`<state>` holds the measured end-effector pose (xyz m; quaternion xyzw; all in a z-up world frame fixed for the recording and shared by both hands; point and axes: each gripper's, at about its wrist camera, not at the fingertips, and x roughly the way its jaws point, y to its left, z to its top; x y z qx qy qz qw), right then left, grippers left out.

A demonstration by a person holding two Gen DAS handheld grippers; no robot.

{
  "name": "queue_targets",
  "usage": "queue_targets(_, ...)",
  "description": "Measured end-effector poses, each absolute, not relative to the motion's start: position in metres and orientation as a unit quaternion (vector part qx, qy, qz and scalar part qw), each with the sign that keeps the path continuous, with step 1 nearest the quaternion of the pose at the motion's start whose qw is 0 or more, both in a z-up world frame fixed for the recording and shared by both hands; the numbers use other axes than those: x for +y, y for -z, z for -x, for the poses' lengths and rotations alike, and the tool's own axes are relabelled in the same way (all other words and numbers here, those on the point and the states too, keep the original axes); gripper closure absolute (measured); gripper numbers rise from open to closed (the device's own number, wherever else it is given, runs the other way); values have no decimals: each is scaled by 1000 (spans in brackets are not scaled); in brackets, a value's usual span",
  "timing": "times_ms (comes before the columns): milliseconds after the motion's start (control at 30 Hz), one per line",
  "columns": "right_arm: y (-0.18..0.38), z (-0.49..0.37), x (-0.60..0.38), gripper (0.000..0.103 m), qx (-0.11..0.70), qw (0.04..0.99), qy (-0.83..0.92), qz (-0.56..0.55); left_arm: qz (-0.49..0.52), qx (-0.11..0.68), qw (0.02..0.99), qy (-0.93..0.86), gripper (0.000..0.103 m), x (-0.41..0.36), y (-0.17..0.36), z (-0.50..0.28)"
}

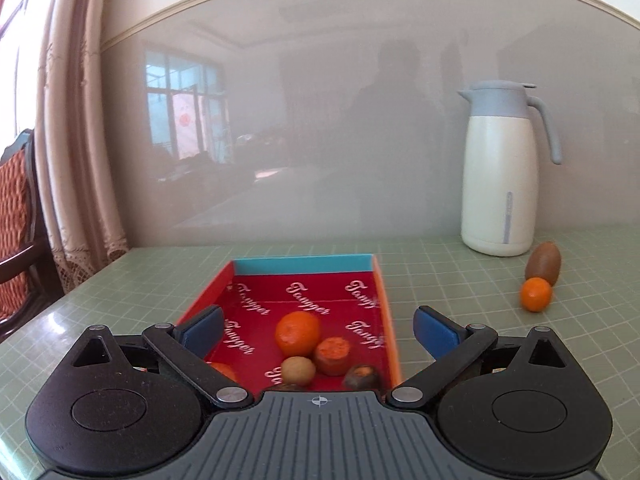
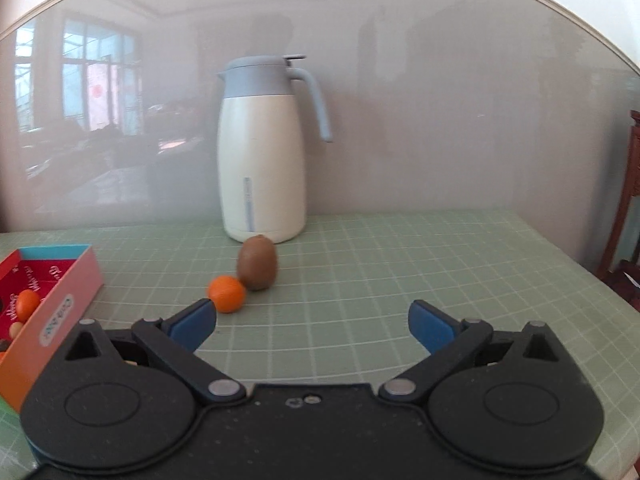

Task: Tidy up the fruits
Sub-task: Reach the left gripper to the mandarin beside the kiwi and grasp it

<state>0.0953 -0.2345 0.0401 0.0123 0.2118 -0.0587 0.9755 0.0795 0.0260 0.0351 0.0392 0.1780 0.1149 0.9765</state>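
A red-lined box (image 1: 360, 276) with orange sides lies on the green grid mat. It holds an orange (image 1: 298, 332), a cut orange piece (image 1: 331, 356), a small tan fruit (image 1: 298, 370), a dark fruit (image 1: 362, 376) and others partly hidden. My left gripper (image 1: 318, 330) is open and empty over the box's near end. A small orange (image 2: 227, 294) and a brown kiwi (image 2: 257, 263) sit on the mat, touching; both also show in the left wrist view, orange (image 1: 536, 294), kiwi (image 1: 543, 263). My right gripper (image 2: 312, 326) is open and empty, near and right of them. The box (image 2: 60, 300) is at its left.
A white thermos jug (image 2: 262, 152) with a grey-blue lid stands behind the kiwi against the glossy wall; it also shows in the left wrist view (image 1: 500, 172). A curtain (image 1: 76, 120) and chair (image 1: 16, 220) stand beyond the table's left edge. Wooden furniture (image 2: 628, 208) stands at the right.
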Motion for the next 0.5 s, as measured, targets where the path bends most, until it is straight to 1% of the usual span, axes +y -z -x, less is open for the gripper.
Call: queue_targets(500, -29, -72, -306, 0, 218, 963, 149, -50, -90, 205, 975, -1, 3, -72, -31, -117)
